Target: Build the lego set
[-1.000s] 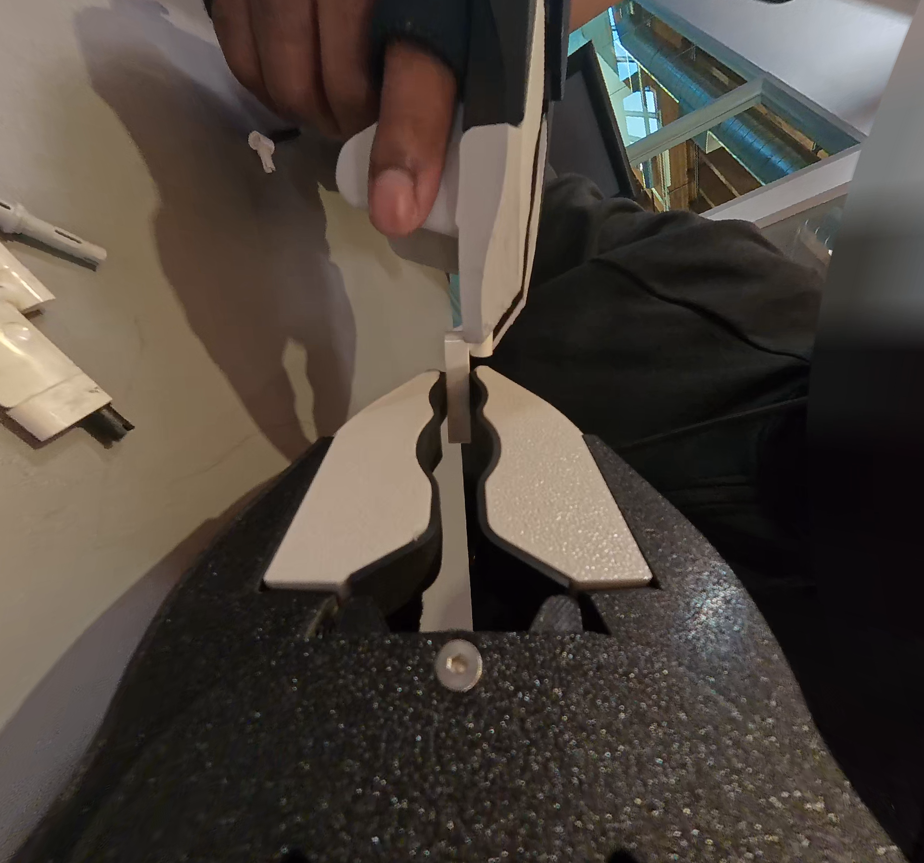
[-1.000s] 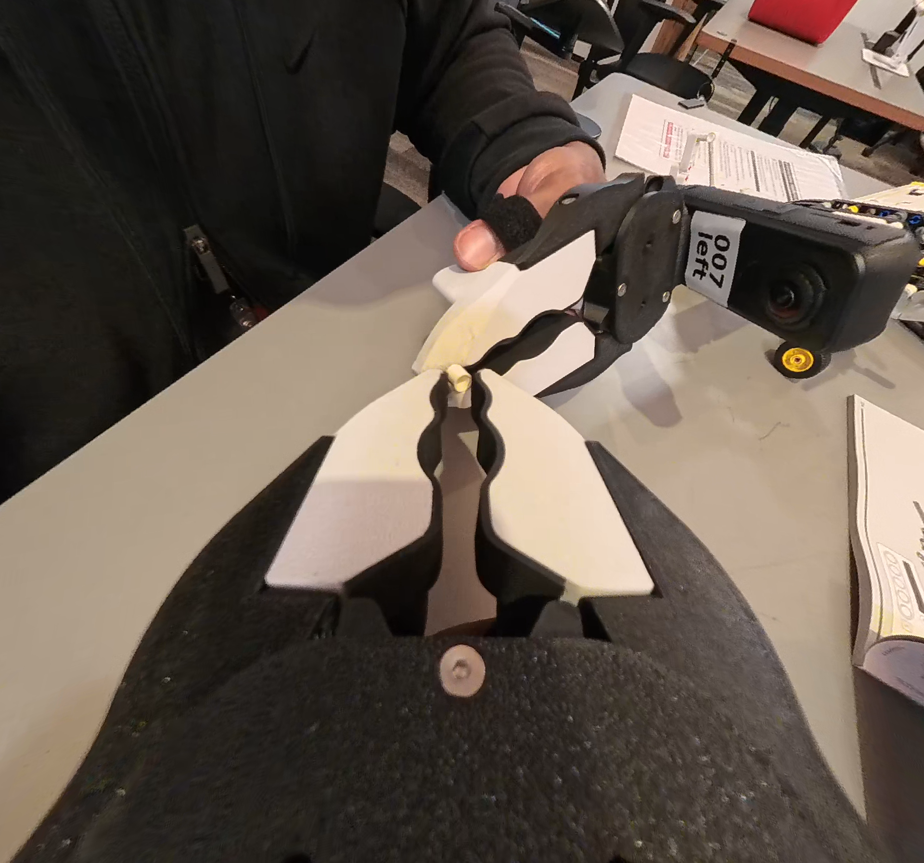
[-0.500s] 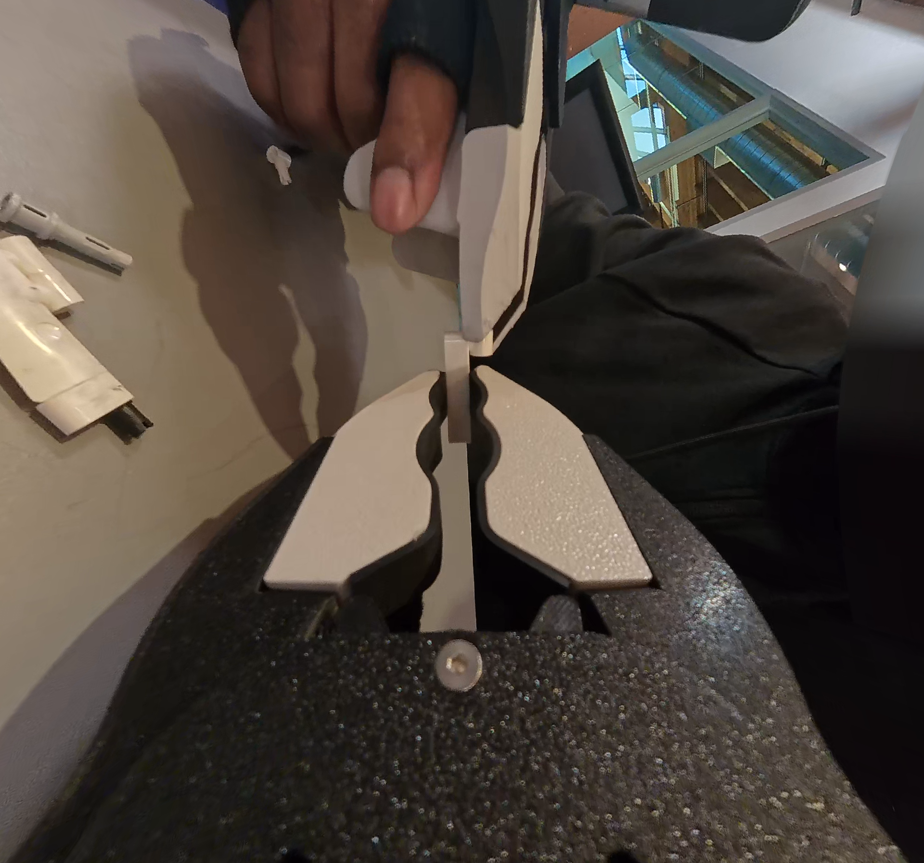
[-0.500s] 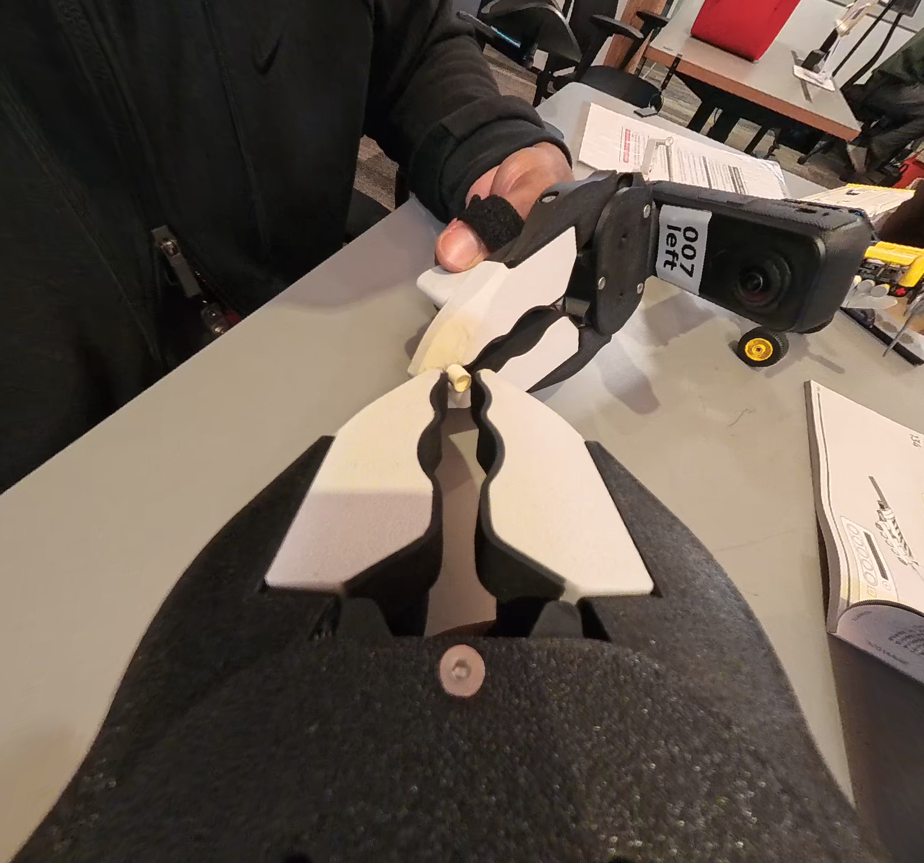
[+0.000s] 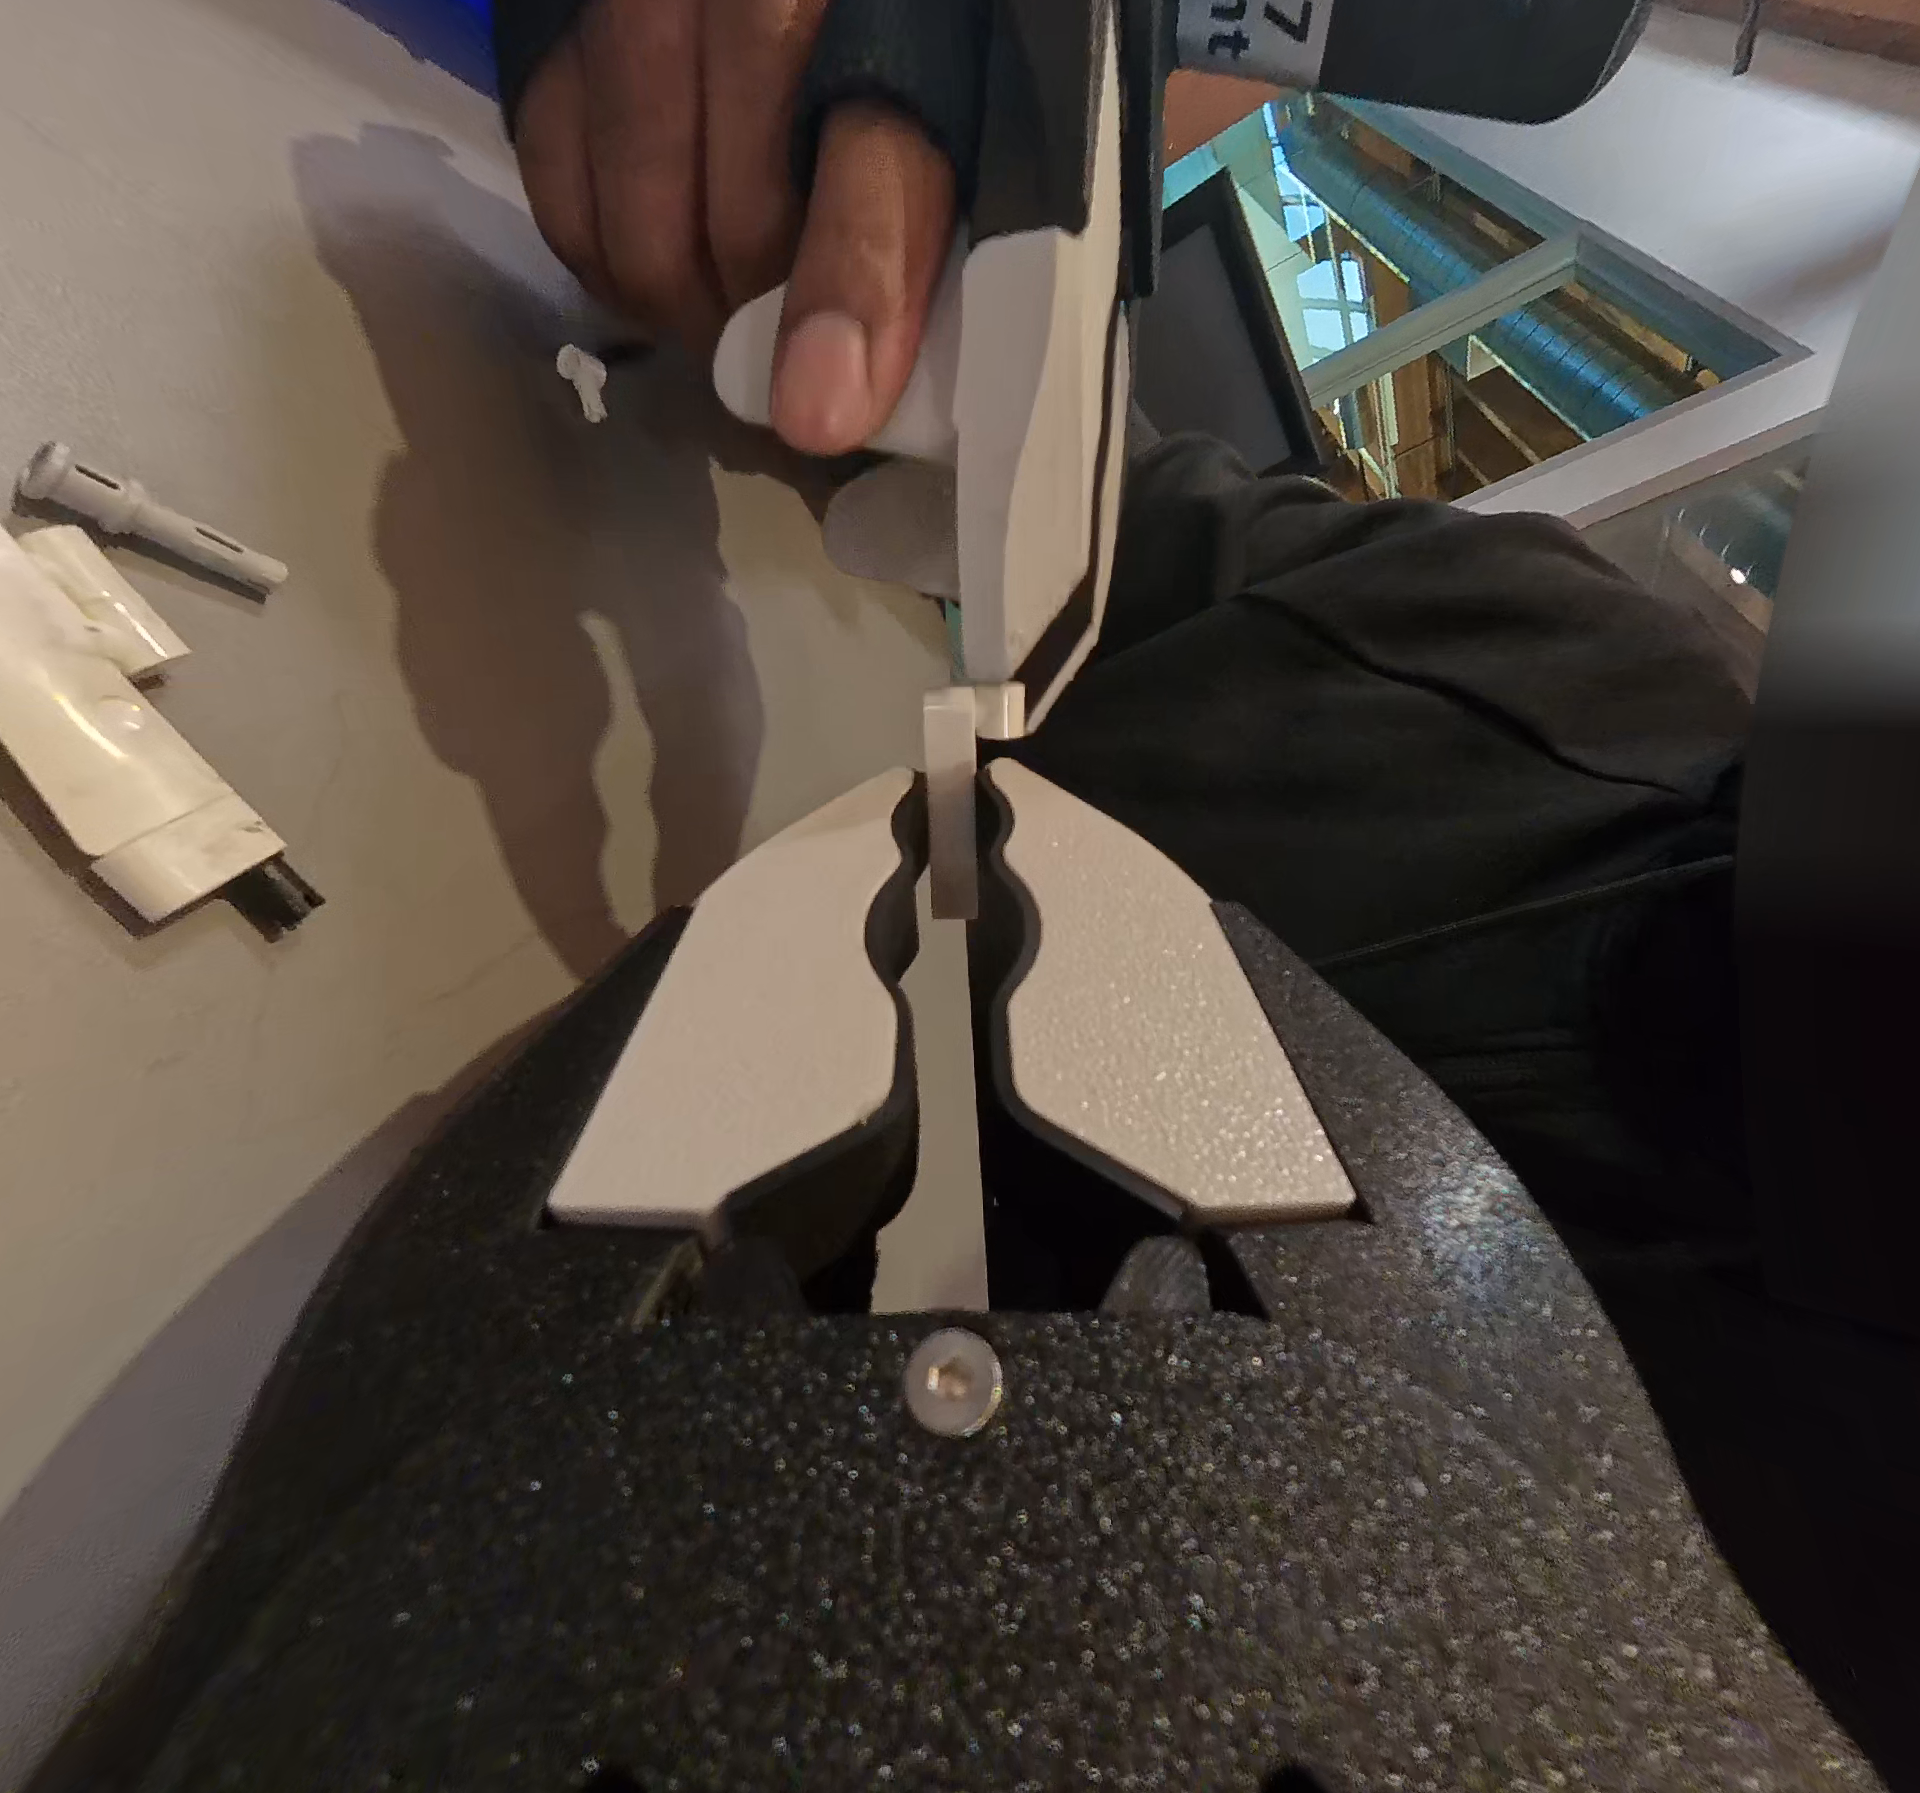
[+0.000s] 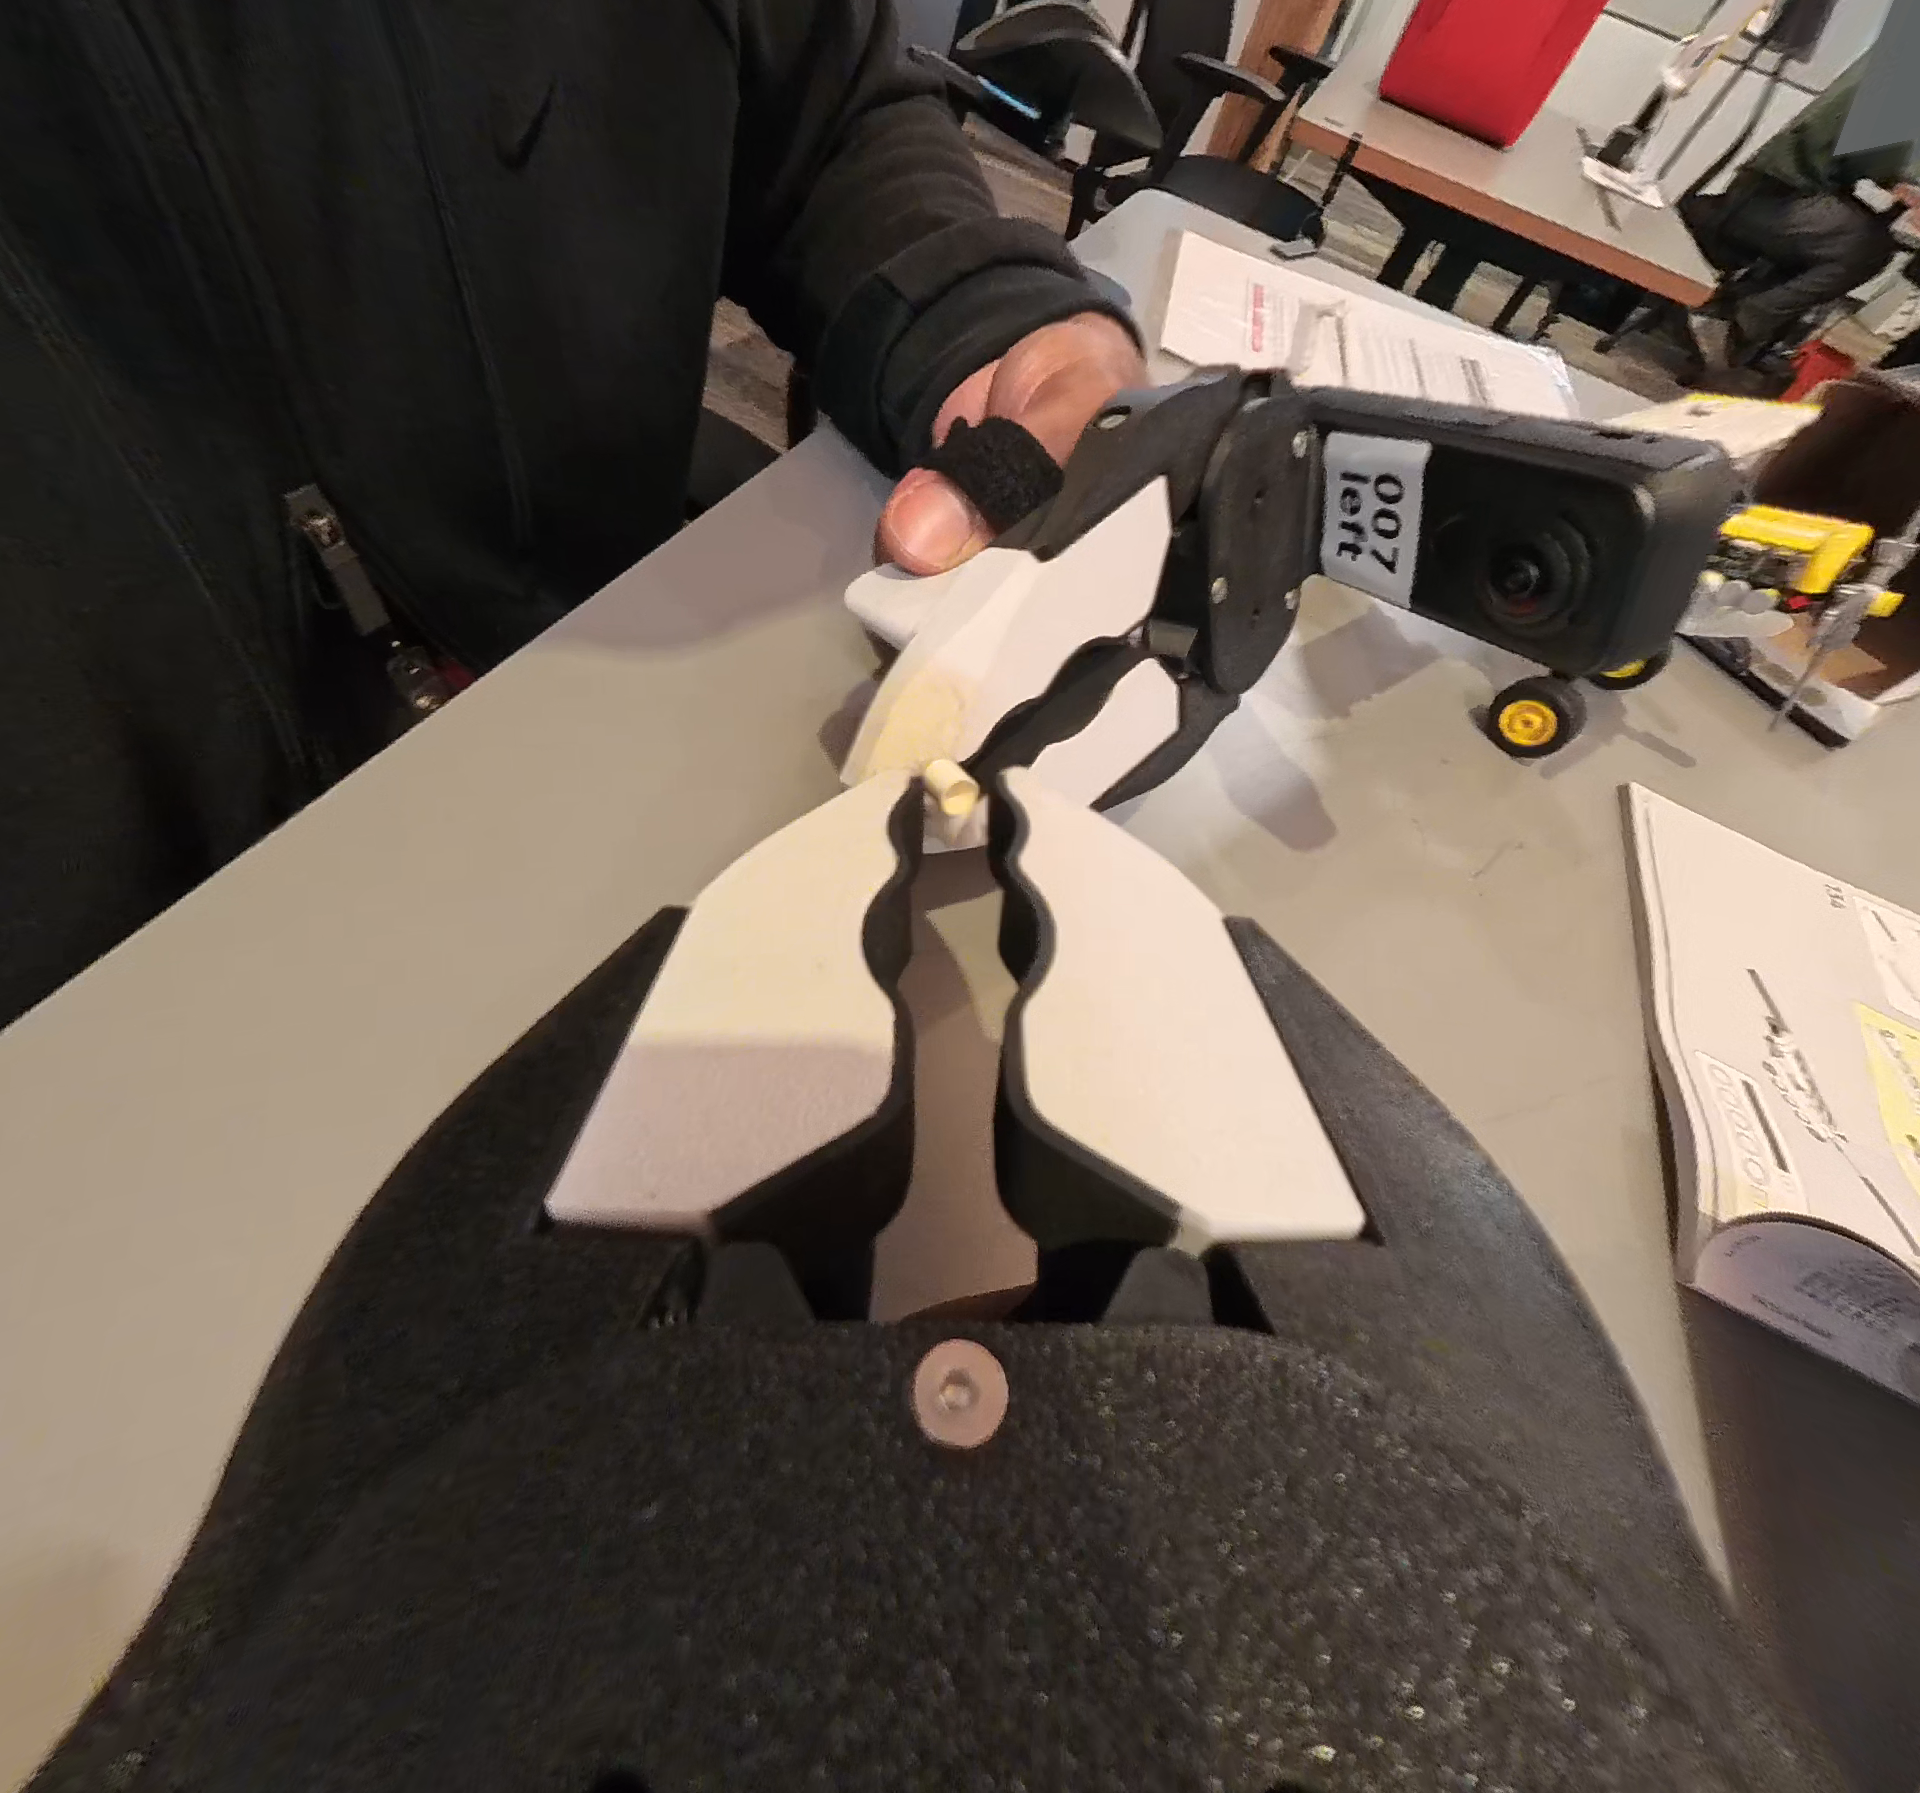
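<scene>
1. The grey bench [image 6: 416, 860] carries everything, and a person in a black jacket [image 6: 364, 237] sits at its far edge.
2. The left tongs [image 5: 951, 787] are raised above the bench. They are nearly together and clamp a flat pale bar [image 5: 954, 839] by its faces. The top end of the bar sticks out past the tips.
3. The right tongs [image 6: 951, 787] meet the left ones tip to tip. They stand at a narrow gap around a small cream peg [image 6: 954, 793]. There is space between the peg and the right-hand tip, so the peg is not pinched.
4. An open booklet [image 6: 1787, 1068] lies on the bench, off to the right of the right tongs.
5. A white plastic packet [image 5: 114, 756] lies flat on the bench, well apart from both tongs.
6. A grey pin [image 5: 145, 528] lies just beside the packet.
7. The peg sits in the top end of the bar and points out sideways.
</scene>
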Tool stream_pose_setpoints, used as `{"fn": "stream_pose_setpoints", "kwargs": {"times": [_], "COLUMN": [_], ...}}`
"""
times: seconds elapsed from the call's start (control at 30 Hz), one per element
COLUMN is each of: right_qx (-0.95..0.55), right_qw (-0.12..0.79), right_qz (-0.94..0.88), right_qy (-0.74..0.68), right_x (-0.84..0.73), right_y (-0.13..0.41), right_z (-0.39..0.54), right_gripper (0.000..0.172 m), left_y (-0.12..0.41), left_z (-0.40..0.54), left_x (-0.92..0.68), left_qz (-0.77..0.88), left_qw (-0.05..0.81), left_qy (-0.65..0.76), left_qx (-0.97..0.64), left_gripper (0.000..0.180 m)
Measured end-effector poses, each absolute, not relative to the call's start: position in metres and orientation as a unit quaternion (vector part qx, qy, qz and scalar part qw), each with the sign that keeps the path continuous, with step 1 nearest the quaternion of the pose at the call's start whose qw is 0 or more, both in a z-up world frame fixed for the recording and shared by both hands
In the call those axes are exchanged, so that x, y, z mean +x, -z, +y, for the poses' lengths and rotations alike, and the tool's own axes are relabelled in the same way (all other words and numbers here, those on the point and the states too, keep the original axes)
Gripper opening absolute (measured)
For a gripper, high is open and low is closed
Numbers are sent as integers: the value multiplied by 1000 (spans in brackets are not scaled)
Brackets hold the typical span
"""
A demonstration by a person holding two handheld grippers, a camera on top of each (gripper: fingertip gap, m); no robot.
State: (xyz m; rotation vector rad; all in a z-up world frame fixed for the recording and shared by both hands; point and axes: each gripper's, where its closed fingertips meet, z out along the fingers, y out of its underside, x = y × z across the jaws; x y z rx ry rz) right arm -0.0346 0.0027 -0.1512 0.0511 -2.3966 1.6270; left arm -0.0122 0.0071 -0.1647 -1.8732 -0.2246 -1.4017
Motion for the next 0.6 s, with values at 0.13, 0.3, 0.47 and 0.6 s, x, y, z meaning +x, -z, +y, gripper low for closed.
{"fn": "stream_pose_setpoints", "kwargs": {"times": [0.13,0.3,0.47,0.6], "right_qx": [-21,-106,-176,-199], "right_qw": [176,312,401,442], "right_qz": [-806,-763,-736,-726], "right_qy": [-565,-557,-516,-487], "right_x": [-43,-50,-48,-54], "right_y": [140,132,140,140], "right_z": [8,21,32,28], "right_gripper": [30,37,40,47], "left_y": [156,148,131,124], "left_z": [13,22,29,34], "left_x": [-17,-28,-37,-45], "left_qz": [-109,-147,-175,-207], "left_qw": [415,455,501,522], "left_qy": [559,558,568,578], "left_qx": [-710,-678,-630,-592], "left_gripper": [8,8,8,8]}}
